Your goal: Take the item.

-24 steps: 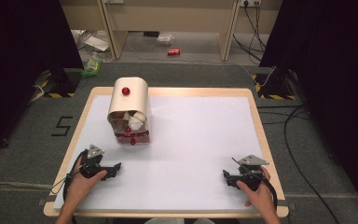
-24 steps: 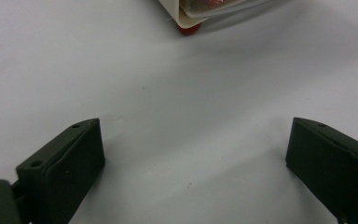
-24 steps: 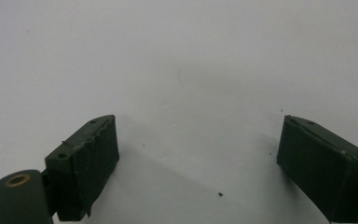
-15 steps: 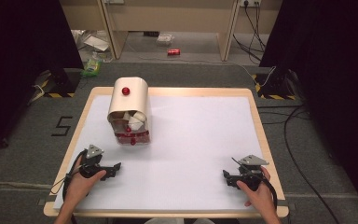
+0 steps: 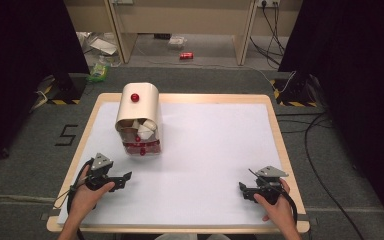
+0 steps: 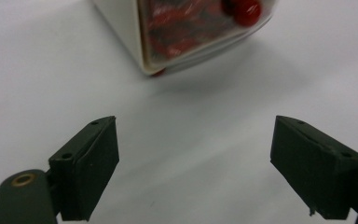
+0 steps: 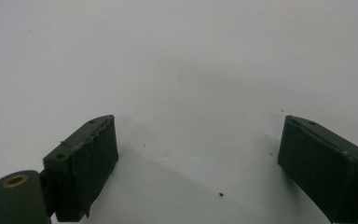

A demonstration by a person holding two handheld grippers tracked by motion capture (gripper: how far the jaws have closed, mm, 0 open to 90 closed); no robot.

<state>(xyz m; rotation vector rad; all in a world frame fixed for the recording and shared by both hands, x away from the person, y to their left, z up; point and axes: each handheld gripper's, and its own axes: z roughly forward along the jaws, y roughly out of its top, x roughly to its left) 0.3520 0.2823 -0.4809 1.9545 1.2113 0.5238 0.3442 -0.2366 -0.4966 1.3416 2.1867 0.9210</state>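
High view: cream container (image 5: 139,120) with red knob on top stands ahead of left gripper (image 5: 122,179), slightly toward its right, well apart. Long axis runs away from person, open face toward person. Right gripper (image 5: 243,190) far off at other side of white table (image 5: 215,150); left hand is nearer one.

Left gripper view: jaws spread wide, nothing between; container corner (image 6: 168,42) ahead, red contents visible.

Right gripper view: jaws wide, nothing held, bare table surface ahead.

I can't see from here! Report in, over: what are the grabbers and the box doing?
Left gripper open, right gripper open, both empty. Cream box untouched, far left. White tabletop between them bare.
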